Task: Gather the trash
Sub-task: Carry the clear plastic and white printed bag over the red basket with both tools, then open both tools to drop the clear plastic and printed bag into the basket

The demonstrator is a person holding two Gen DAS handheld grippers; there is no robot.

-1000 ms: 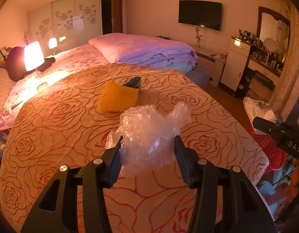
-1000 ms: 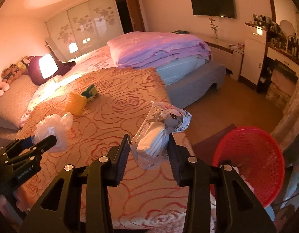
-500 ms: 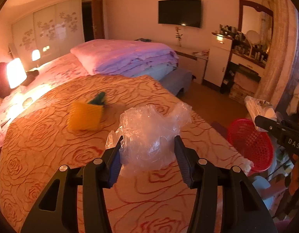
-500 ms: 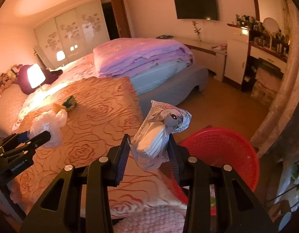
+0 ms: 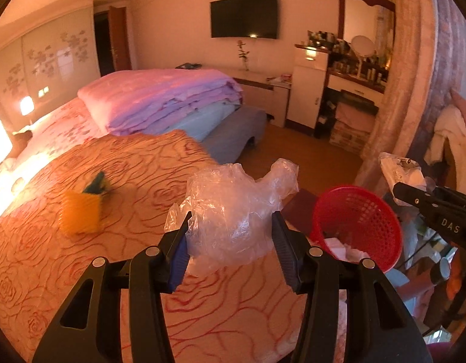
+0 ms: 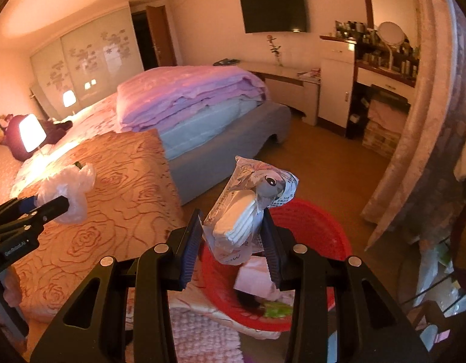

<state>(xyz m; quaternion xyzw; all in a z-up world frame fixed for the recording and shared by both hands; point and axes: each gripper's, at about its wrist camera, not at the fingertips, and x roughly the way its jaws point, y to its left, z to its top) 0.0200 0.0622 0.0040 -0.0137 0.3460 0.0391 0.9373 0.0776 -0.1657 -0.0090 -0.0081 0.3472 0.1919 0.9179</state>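
Note:
My left gripper is shut on a crumpled clear plastic bag, held above the bed's orange rose-patterned cover. The bag also shows in the right wrist view. My right gripper is shut on a printed tissue packet, held right above the red mesh basket. The basket stands on the floor beside the bed with paper trash inside. In the left wrist view the packet shows at the right.
A yellow and green object lies on the bed cover. Folded pink and purple quilts are stacked behind. A dressing table with a mirror and a curtain stand at the right. A lit lamp is at the left.
Both grippers have swung right, away from the bed, with their loads. The red basket has come under the right gripper and nearer to the left one.

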